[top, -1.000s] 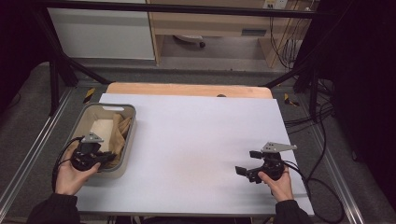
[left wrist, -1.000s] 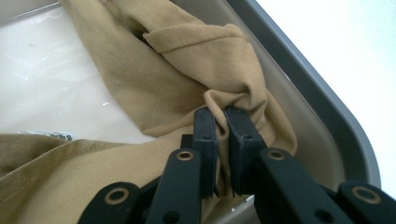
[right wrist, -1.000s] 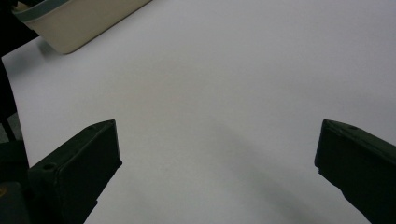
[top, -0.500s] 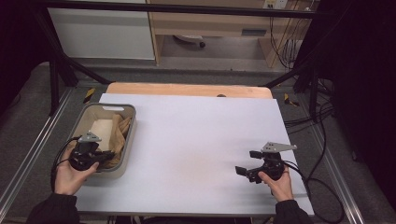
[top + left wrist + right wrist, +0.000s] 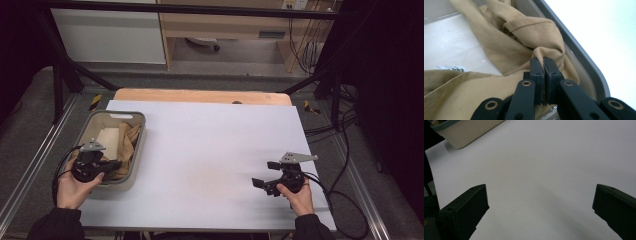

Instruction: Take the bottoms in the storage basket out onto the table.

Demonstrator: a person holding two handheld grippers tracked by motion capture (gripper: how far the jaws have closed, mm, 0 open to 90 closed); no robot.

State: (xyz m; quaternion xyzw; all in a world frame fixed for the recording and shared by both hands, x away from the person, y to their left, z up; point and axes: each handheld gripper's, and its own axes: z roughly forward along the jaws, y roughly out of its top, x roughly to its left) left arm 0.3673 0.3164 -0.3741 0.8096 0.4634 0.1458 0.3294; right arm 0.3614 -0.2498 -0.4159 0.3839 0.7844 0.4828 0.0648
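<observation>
Left gripper view: our left tool pinches tan cloth in the grey plastic bin; at four o'clock on the white counter, our right tool gapes.

Table bare mid-span; bin wall blocks left edge.
</observation>
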